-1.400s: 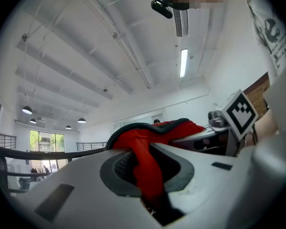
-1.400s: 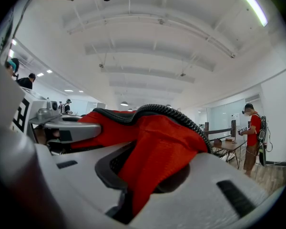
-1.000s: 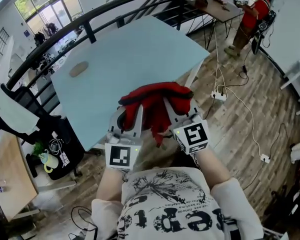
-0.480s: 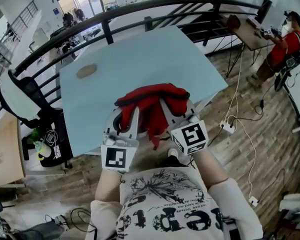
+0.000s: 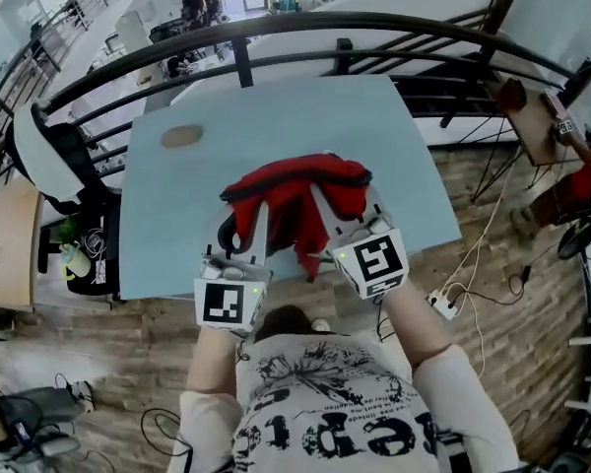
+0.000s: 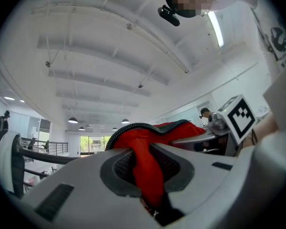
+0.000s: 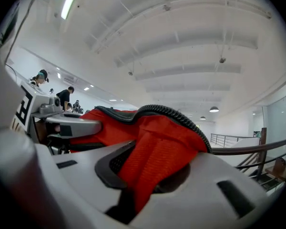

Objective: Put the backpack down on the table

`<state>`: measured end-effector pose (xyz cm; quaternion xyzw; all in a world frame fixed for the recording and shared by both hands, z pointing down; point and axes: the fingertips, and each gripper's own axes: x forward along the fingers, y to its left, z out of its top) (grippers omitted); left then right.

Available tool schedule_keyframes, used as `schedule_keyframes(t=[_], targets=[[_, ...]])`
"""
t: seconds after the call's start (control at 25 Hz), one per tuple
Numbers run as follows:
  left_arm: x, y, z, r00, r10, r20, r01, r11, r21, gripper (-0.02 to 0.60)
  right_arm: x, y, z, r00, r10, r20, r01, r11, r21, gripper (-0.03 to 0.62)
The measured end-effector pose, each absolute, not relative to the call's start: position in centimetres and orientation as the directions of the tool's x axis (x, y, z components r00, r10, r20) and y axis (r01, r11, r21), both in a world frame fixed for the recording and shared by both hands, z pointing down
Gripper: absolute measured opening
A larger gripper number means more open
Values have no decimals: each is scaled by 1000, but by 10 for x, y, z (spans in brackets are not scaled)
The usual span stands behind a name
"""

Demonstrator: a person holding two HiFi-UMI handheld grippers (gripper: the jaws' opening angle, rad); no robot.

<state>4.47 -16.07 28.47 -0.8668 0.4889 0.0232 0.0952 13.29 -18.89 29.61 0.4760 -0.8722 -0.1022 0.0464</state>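
Observation:
A red backpack (image 5: 297, 193) with black trim hangs between my two grippers, above the near edge of the pale blue table (image 5: 276, 126). My left gripper (image 5: 244, 227) is shut on red fabric at the backpack's left side, and my right gripper (image 5: 343, 210) is shut on its right side. In the left gripper view the red fabric (image 6: 145, 168) is pinched between the dark pads. The right gripper view shows the same, with the red fabric (image 7: 157, 161) clamped and the black corded edge arching above. A strap end dangles below the backpack.
A brown oval object (image 5: 182, 136) lies at the table's far left. A black curved railing (image 5: 305, 28) runs behind the table. A black chair (image 5: 54, 161) with a white back stands left. A power strip and cables (image 5: 443, 304) lie on the wooden floor at right.
The view has swung round, so the table now lies squarely ahead and nearer. Both grippers still hold the backpack the same way. The person in red has slid to the right edge.

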Motion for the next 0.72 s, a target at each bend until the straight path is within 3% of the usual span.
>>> schedule_keyframes(t=[0.72], targets=[[44,-364,290,473,-877,-82,-872,-453,-185,51,131,-396,303,-598,-801,-23,-788,583,197,54]])
